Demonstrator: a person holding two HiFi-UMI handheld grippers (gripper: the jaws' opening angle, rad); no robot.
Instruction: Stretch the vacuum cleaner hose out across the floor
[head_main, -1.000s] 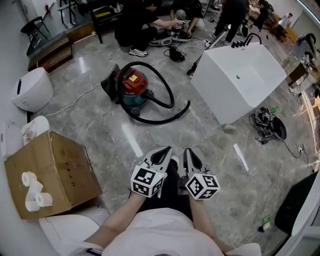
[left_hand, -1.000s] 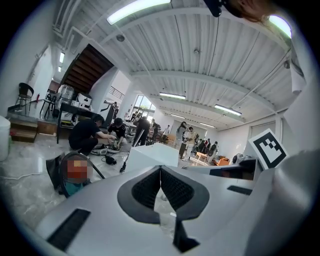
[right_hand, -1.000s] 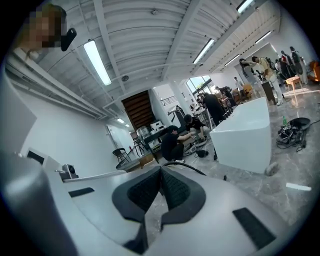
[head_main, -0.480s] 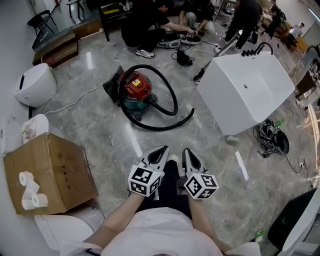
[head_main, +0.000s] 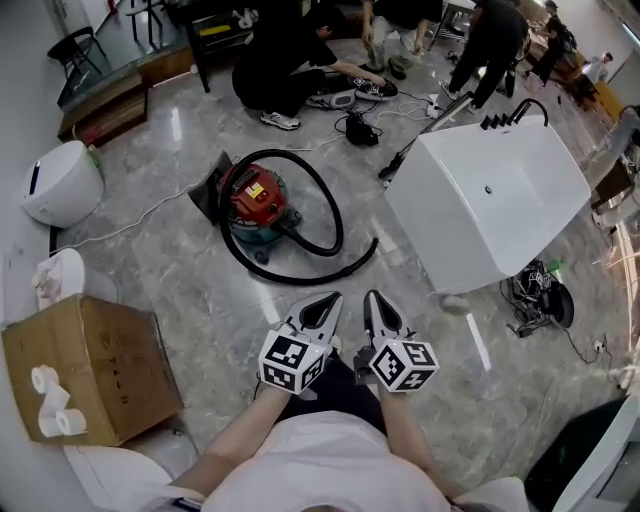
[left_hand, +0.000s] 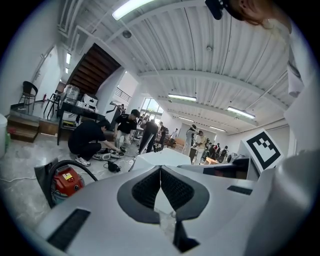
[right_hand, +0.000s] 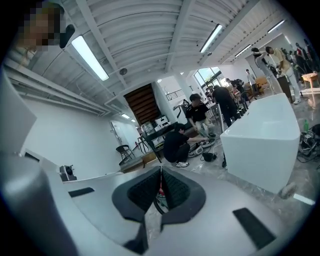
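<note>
vacuum cleaner closer now, hose looped round it, end pointing right, left tool and right tool closed, empty

In the head view the top edge is cutting off the people working beyond the vacuum cleaner. Where its hose is joining the canister is too small to tell. The left hand-held gripper is hiding the cleaner's lower half with its own body. The right hand-held gripper is letting only a red sliver show behind its closed tips. A dark shape is running off the lower right corner, too cropped to name.
</note>
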